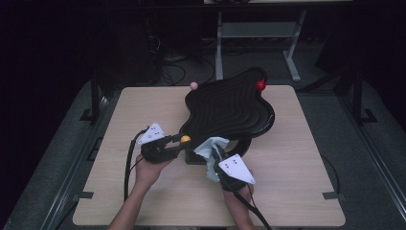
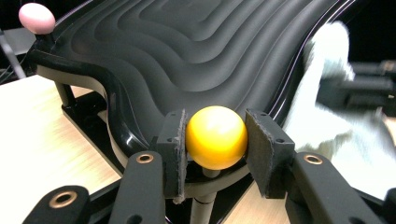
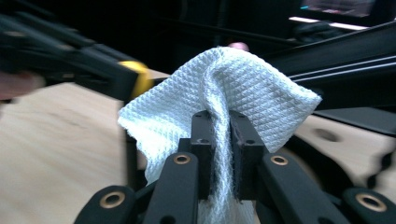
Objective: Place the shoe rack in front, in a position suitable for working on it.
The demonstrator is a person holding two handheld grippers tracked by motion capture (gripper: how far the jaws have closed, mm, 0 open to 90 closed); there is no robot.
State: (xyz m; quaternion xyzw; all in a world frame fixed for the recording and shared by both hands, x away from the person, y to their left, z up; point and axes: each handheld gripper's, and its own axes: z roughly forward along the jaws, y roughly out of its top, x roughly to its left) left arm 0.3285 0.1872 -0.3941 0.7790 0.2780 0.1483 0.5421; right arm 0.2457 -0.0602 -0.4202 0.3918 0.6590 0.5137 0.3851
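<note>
at the tray's near edge the left tool clamps the yellow ball. right tool pinches the cloth; wiping hard could tip the tray

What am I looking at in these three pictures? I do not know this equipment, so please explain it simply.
A person sits at a wooden table and holds a hand tool with two jaws in each hand. One camera looks down from above; one rides on each tool. On the table stands a black wavy tray with coloured ball knobs: pink, red and yellow. The left gripper has the yellow ball between its pads and seems to steady the tray. The right gripper pinches a white cloth at the tray's edge, probably for wiping.
</note>
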